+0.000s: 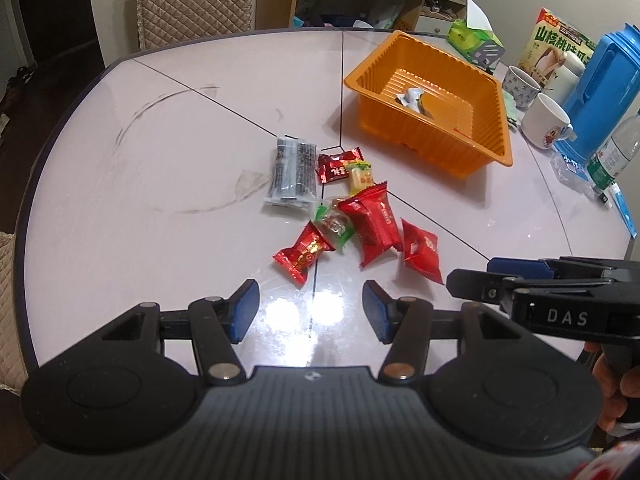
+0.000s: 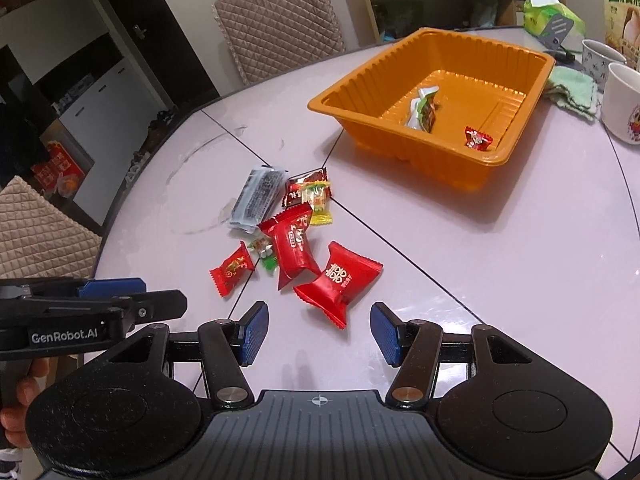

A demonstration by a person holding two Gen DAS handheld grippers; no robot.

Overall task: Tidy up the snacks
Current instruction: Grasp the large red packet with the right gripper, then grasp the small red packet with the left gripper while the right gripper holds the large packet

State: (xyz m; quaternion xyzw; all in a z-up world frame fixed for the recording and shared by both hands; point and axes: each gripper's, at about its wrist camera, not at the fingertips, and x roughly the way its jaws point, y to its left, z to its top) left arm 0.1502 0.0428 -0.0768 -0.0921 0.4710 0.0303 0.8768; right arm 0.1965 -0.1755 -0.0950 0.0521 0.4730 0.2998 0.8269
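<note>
Several wrapped snacks lie in a loose pile mid-table: a grey-black packet (image 1: 291,174) (image 2: 258,198), a large red packet (image 1: 372,222) (image 2: 294,250), a red pillow pack (image 1: 420,250) (image 2: 338,278), and a small red candy (image 1: 304,252) (image 2: 232,270). An orange tray (image 1: 428,136) (image 2: 492,172) behind them holds a white-green wrapper (image 2: 424,108) and a small red candy (image 2: 478,140). My left gripper (image 1: 310,310) is open and empty, just short of the pile. My right gripper (image 2: 316,334) is open and empty, with the red pillow pack right in front of its fingertips.
Mugs (image 1: 546,120) (image 2: 624,108), a blue jug (image 1: 604,92), a water bottle (image 1: 612,152), a snack box (image 1: 556,44) and a tissue pack (image 1: 474,38) crowd the right side. A green cloth (image 2: 572,90) lies beside the tray. Quilted chairs (image 2: 276,20) stand at the far edge.
</note>
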